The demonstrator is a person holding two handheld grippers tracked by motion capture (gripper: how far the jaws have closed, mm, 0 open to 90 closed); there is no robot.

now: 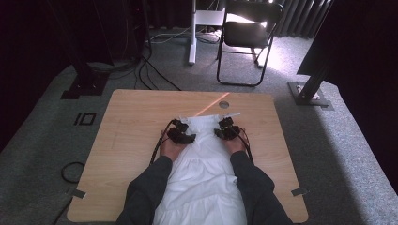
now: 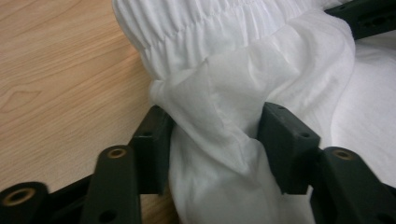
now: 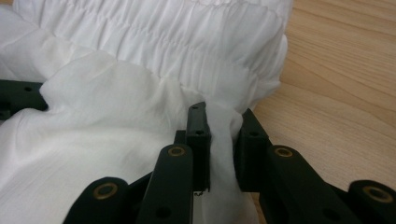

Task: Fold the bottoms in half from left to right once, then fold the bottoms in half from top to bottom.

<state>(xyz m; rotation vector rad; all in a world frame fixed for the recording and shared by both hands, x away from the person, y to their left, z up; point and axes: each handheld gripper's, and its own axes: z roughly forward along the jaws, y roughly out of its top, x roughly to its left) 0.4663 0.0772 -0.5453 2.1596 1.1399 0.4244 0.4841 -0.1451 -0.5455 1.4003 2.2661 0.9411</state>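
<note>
A white garment (image 1: 202,164) lies spread down the middle of the wooden table (image 1: 126,122), its gathered edge at the far end (smocked in fine rows). The left gripper (image 2: 212,140) has a bunched fold between its half-spread jaws, both touching cloth. The right gripper (image 3: 223,144) pinches a thin fold tightly

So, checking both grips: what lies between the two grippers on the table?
White garment fabric spans between the left gripper and right gripper, seen in the high view.
</note>
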